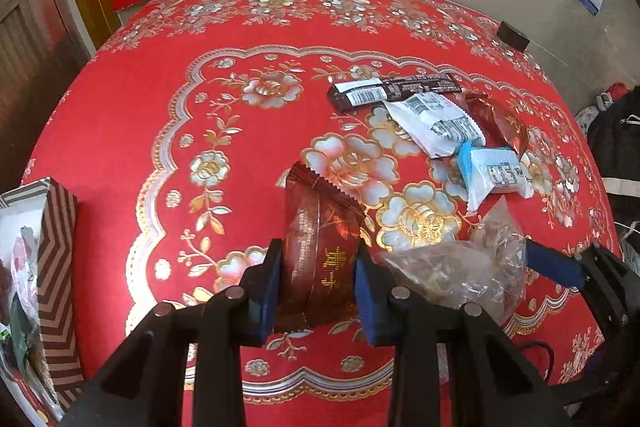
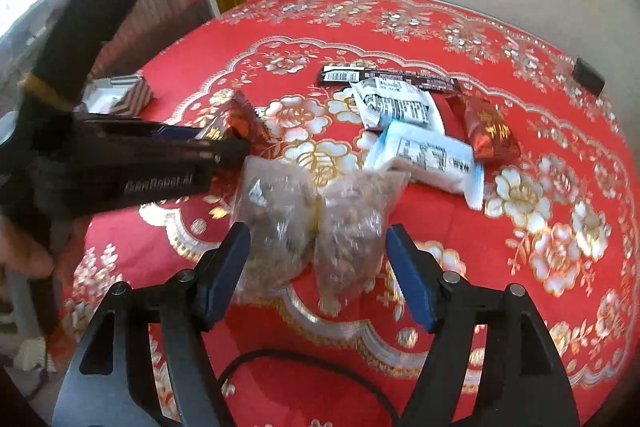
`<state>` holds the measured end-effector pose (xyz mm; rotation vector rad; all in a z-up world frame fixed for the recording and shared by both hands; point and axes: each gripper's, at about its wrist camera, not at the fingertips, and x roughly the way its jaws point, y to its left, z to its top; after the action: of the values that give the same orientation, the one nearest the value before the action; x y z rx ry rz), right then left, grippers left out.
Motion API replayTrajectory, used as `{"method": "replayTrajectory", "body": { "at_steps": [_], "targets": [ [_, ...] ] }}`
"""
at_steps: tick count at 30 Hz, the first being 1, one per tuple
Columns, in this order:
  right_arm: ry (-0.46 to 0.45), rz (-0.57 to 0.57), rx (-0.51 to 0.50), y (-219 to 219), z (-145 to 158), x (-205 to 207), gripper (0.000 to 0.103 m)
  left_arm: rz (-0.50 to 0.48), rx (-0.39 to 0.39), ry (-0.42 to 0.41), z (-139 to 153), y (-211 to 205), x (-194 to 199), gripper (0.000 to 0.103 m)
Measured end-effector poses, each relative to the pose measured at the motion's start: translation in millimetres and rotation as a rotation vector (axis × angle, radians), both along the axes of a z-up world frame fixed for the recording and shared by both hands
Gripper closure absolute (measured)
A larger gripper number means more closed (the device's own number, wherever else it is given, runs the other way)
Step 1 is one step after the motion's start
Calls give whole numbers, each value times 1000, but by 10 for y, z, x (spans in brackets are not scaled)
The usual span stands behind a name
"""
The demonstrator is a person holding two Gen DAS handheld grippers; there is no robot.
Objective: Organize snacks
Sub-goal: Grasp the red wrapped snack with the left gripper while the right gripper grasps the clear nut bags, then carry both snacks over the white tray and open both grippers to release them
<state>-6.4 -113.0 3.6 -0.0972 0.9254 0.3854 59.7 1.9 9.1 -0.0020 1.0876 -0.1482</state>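
Red floral bench: left claw [image 1: 316, 283] pinches a red packet [image 1: 320, 247] off-centre, box [image 1: 56, 267] far left, right claw [image 2: 316, 271] gapes round clear bags [image 2: 312, 223]; packet may twist loose, claws may collide.

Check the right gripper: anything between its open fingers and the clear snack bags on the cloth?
Nothing visible. The right gripper is open, and the clear snack bags lie directly ahead between its fingers on the red tablecloth. The left gripper, shut on a dark red packet, sits off to their left.
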Motion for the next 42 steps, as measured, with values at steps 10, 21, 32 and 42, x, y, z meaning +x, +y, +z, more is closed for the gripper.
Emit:
{"method": "replayTrajectory", "body": {
  "at_steps": [10, 21, 32, 42],
  "targets": [
    [-11, 34, 53, 46, -68, -2, 59, -3, 13, -42, 41, 28, -90, 68],
    [-94, 46, 200, -7, 252, -381, 64, 36, -37, -104, 332, 434, -467, 69],
    [-126, 131, 258, 455, 466, -500, 64, 121, -29, -181, 573, 1081, -957, 69],
    [-139, 224, 282, 954, 586, -594, 64, 202, 20, -244, 637, 1552, -1370, 69]
  ]
}}
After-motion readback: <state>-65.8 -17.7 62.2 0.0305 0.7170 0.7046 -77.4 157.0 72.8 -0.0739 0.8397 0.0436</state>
